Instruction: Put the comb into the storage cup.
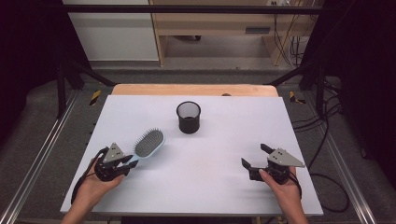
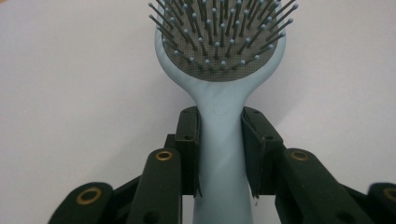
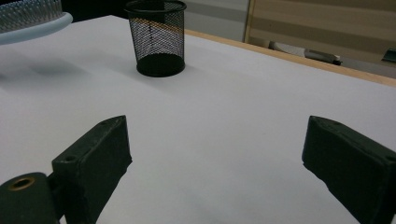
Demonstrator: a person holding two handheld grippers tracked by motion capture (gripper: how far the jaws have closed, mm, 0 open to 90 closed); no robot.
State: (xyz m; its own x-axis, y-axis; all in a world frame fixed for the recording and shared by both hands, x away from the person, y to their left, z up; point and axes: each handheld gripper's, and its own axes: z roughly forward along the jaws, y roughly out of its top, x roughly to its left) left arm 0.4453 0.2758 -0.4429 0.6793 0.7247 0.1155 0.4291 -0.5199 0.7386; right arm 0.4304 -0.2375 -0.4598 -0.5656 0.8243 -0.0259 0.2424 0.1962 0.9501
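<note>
Jaws of the left gripper (image 2: pixel 219 154) pinch the pale blue handle of the hairbrush (image 2: pixel 222 70) from both sides, just below the bristled head, and the grip looks centred and square. Seen from the high view, the hairbrush (image 1: pixel 148 143) sits at the left of the white worktop (image 1: pixel 219 186), bristles up, its head pointing toward the black mesh cup (image 1: pixel 188 117), which stands upright and well apart near the far middle. Whether the head is lifted clear of the worktop is hard to tell. Jaws of the right gripper (image 1: pixel 254 161) are spread wide with nothing between them, low over the right side. Likely the brush goes handle-down into the cup: keep the pinch firm, lift first, then tip it upright over the rim so the cup is not knocked
</note>
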